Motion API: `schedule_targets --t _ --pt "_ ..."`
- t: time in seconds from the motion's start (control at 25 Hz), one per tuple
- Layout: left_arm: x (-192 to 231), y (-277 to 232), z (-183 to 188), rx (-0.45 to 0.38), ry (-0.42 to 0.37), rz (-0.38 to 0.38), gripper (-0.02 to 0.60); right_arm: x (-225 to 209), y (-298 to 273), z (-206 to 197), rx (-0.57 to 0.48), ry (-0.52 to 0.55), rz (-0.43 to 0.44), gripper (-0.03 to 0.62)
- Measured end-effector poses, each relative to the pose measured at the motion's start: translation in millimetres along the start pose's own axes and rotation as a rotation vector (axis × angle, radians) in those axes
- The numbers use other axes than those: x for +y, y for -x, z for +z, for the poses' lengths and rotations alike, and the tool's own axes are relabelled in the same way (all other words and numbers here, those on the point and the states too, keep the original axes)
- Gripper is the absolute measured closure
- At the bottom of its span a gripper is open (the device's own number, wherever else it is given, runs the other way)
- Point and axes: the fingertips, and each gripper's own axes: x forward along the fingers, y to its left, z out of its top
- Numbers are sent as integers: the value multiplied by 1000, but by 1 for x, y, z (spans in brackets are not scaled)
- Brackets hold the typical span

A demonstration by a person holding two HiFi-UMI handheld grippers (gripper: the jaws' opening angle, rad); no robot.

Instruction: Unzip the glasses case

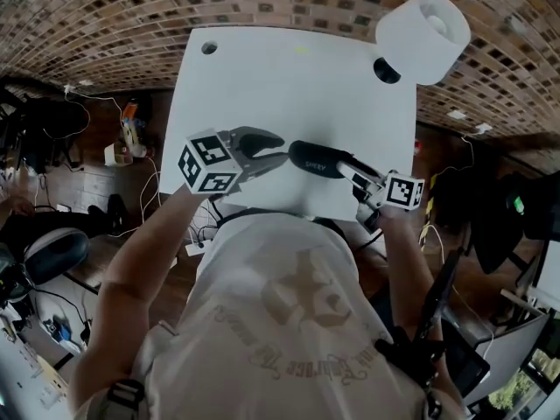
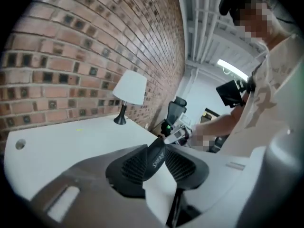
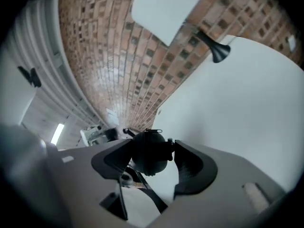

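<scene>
A black glasses case (image 1: 317, 158) hangs lengthwise over the near edge of the white table (image 1: 289, 86), held between my two grippers. The left gripper (image 1: 282, 153) grips its left end: in the left gripper view both ribbed pads (image 2: 135, 165) press on the case's printed end (image 2: 156, 158). At the other end the right gripper (image 1: 353, 171) holds it; the right gripper view shows the case's rounded end (image 3: 149, 153) filling the gap between the wide-set jaws. A small metal zip pull (image 3: 151, 131) sticks up from that end.
A white-shaded lamp (image 1: 424, 35) on a black foot stands at the table's far right corner. A round hole (image 1: 209, 47) sits at the far left corner. A brick wall runs behind the table. Cables and clutter lie on the floor at the left.
</scene>
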Motion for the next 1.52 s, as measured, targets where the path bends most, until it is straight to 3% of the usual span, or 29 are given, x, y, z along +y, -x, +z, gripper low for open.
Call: schedule_targets --t 0.08,0.12,0.2,0.4,0.52,0.64,0.96,1.16,1.32,1.52 --pt "-9 0 1 -83 59 20 469 -32 6 10 -9 -6 -144 306" --pt "-13 -2 -4 -105 82 37 469 -40 3 16 -8 9 -165 305" --pt "-16 -3 -13 -130 116 80 476 -44 -13 28 -21 28 -138 304" --pt "-10 16 -23 -238 187 225 577 -53 -60 42 -5 -21 -106 303" --pt "-6 30 -32 -281 244 293 577 -57 -77 38 35 -83 -109 299" --pt "-4 38 -43 -299 289 332 578 -70 -80 41 37 -93 -159 299" --pt "-6 36 -55 -332 370 379 578 -91 -65 60 -35 78 -337 284" --pt "-11 26 -61 -316 384 382 578 -78 -55 69 -96 175 -336 286" --pt "-18 36 -76 -314 404 420 578 -63 -63 57 -98 233 -293 346" --pt "-27 16 -90 -298 448 431 578 -63 -40 59 -126 309 -302 456"
